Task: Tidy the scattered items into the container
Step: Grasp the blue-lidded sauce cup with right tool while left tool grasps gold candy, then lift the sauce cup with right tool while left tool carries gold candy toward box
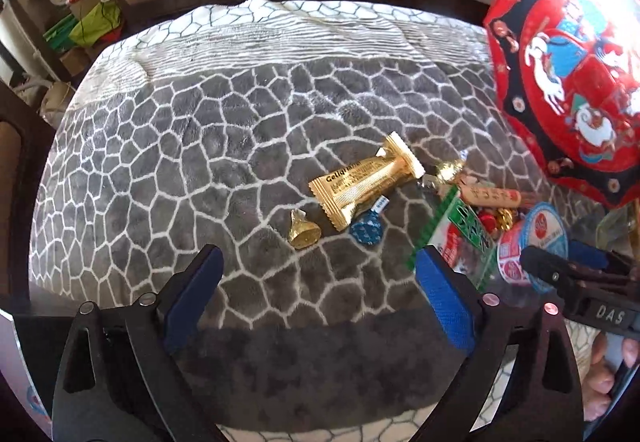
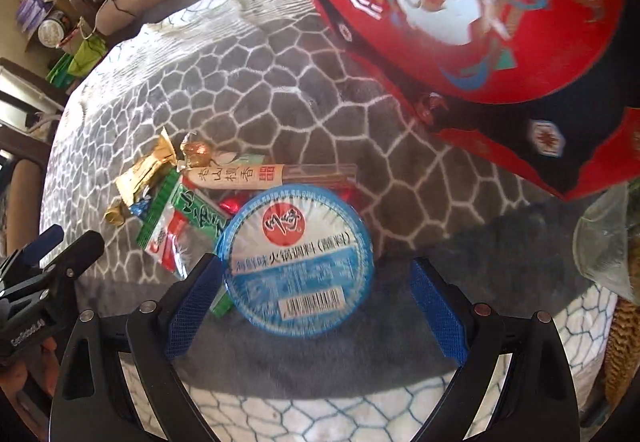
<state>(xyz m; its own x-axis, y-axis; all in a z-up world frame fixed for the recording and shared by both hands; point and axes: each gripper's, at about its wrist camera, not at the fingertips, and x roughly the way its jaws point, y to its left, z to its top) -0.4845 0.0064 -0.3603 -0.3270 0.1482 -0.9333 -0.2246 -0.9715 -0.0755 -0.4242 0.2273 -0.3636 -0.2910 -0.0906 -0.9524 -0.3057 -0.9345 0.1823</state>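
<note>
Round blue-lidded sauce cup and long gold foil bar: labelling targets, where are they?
Round blue-lidded sauce cup (image 2: 296,262): right wrist view, lid centre.
Long gold foil bar (image 1: 360,186): left wrist view, wrapper middle.

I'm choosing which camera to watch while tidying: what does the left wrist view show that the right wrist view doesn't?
Left wrist only: the whole gold bar wrapper and blue foil candy, unobstructed. Right wrist only: the blue-lidded tub's label between the open right tongs, and a clear bag. Both: the red box, green packet, grey blanket.
</note>
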